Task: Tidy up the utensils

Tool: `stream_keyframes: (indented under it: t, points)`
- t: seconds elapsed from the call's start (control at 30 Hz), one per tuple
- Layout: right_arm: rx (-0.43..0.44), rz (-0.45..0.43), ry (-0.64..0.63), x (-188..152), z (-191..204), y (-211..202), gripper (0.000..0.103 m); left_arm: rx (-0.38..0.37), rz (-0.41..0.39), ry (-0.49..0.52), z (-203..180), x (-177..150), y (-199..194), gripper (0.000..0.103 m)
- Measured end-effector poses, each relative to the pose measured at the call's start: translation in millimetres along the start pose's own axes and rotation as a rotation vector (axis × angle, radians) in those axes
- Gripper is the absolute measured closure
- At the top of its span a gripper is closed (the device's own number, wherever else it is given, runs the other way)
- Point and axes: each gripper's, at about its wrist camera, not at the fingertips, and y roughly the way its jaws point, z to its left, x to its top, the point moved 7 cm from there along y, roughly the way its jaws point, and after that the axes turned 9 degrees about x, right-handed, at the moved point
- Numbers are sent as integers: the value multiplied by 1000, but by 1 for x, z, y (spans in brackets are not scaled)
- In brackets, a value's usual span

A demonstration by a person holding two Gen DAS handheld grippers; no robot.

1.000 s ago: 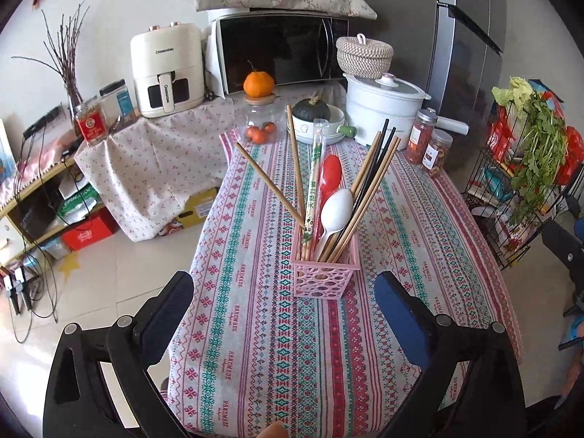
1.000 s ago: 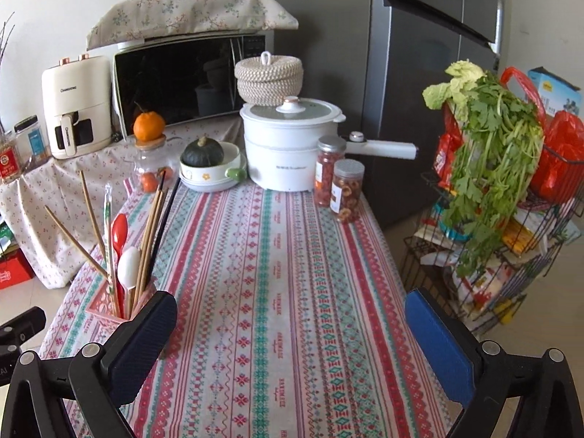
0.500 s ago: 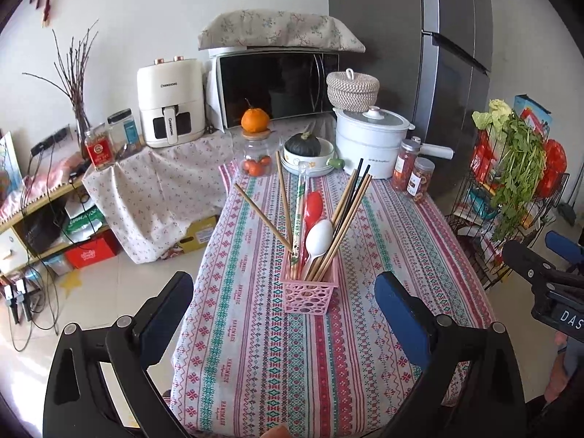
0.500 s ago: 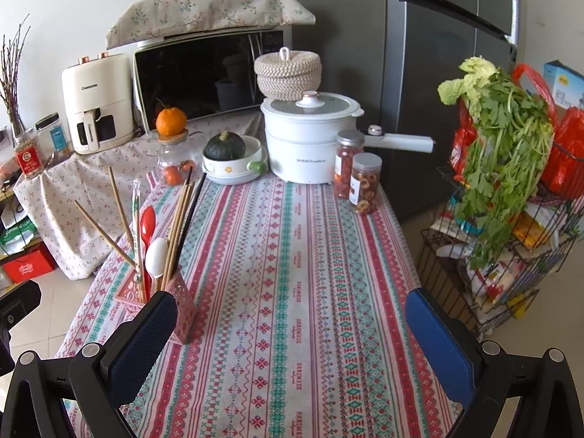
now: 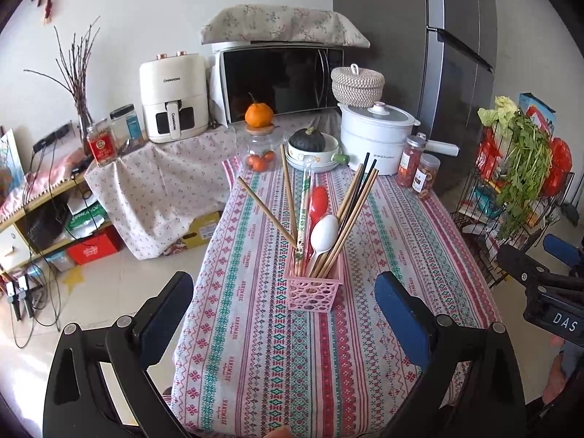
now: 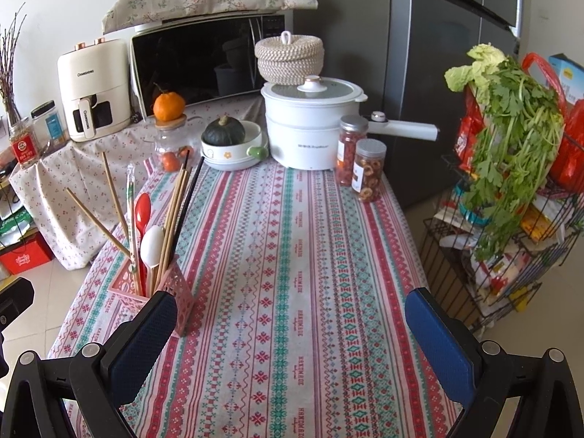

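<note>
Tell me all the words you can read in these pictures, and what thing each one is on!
"CHANGHONG", partly blurred: on the white air fryer.
"HANDMADE": printed again and again along the tablecloth stripes.
"DAS": on the right gripper, cut off at the picture edge.
Too small or blurred: the print on the white pot, the jar labels, the wrapped chopsticks, the red jar.

holder (image 5: pixel 314 291): on table (image 5: pixel 419 241), near left edge
chopsticks (image 5: pixel 356 204), spoons (image 5: pixel 323 231): in holder
pot (image 6: pixel 310 124): far end
jars (image 6: pixel 361 160): right of pot
rack (image 6: pixel 511 255): right of table
</note>
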Motion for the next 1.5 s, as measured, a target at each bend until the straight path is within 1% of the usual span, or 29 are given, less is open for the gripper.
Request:
stream_keyframes:
  t: [1.5]
  points:
    - [11,19,11,-3,5,6,1,-11,3,3,-6,-2,-3,2]
